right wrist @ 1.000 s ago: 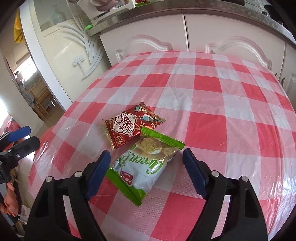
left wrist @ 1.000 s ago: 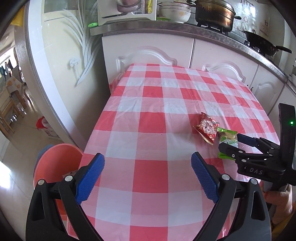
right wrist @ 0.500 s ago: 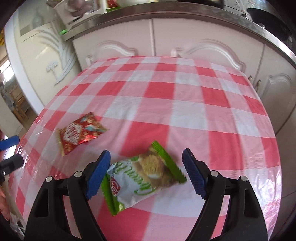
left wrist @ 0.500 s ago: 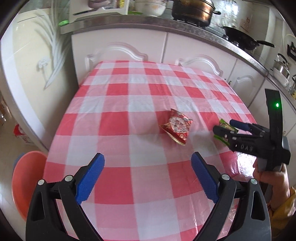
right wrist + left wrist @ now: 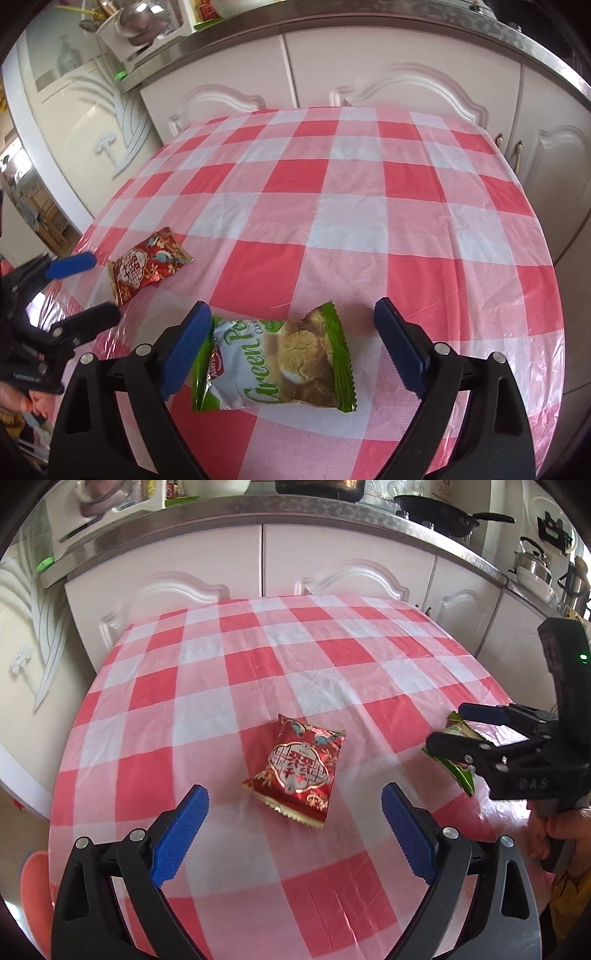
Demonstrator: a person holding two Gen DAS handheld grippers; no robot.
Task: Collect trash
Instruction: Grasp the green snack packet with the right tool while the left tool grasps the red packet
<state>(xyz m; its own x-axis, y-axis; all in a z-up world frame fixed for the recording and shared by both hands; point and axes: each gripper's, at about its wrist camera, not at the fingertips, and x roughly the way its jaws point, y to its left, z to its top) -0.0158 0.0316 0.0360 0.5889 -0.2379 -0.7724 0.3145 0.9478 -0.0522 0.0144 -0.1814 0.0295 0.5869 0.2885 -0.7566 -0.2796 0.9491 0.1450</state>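
A red foil snack packet (image 5: 295, 771) lies flat on the red-and-white checked tablecloth (image 5: 229, 672). My left gripper (image 5: 293, 795) is open and hangs just short of it, the blue pads wider than the packet. A green-and-white cookie packet (image 5: 280, 365) lies near the table's front edge between the fingers of my right gripper (image 5: 291, 310). Those jaws are opening: the left pad is at the packet's end and the right pad stands clear of it. In the left wrist view the right gripper (image 5: 445, 725) covers most of the green packet (image 5: 461, 773). In the right wrist view the left gripper (image 5: 106, 287) flanks the red packet (image 5: 147, 266).
White kitchen cabinets (image 5: 351, 576) under a steel counter stand right behind the table. An orange basin (image 5: 33, 886) sits on the floor at the table's left front corner. A hand (image 5: 561, 830) holds the right gripper's handle at the right edge.
The left gripper swung in over the table toward the red packet. The green packet went right with the right gripper, away from the red one. The right jaws now stand wider.
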